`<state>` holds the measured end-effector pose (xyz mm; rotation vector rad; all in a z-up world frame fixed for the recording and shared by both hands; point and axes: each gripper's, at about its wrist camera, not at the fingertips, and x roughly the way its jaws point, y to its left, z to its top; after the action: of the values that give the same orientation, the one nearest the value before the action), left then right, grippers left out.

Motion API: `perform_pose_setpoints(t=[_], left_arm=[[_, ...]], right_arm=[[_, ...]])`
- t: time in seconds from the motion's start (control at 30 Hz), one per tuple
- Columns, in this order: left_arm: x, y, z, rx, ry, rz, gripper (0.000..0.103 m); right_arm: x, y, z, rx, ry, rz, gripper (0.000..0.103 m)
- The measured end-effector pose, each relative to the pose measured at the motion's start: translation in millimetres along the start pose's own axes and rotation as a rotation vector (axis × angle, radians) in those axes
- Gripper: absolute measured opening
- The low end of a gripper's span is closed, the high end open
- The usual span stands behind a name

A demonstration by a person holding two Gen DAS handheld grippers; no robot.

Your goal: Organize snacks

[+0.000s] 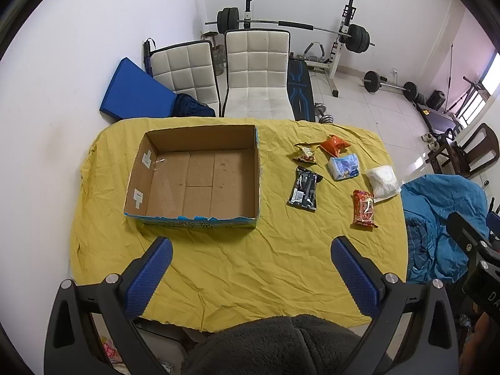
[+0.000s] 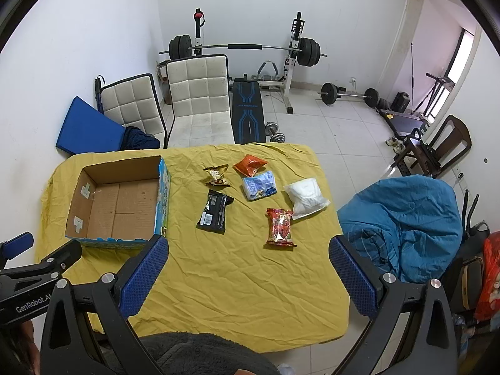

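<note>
Well ahead of both gaping, empty jaws, six snacks (image 2: 279, 226) lie beside the box (image 2: 118, 200).

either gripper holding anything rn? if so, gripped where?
Nothing held. Left gripper and right gripper are both open above the near edge of the table; all six snack packets, e.g. the black one, lie untouched beside the empty cardboard box.

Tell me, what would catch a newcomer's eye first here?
Probably the bright yellow cloth covering the table, with an empty cardboard box on its left side and six small snack packets scattered to the right. Behind the table, a barbell rack stands against the far wall.
</note>
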<state>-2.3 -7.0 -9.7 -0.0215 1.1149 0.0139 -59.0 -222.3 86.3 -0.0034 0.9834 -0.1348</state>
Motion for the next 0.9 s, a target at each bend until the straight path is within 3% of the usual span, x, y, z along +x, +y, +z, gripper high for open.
perform_pose_setpoints(t=[0.9], left_arm=[[-0.9,2.4,6.1,-0.006,-0.002,-0.003,0.103]], right_arm=[[4.1,-2.5,4.8,-0.002,-0.007,-0.003,0.103]])
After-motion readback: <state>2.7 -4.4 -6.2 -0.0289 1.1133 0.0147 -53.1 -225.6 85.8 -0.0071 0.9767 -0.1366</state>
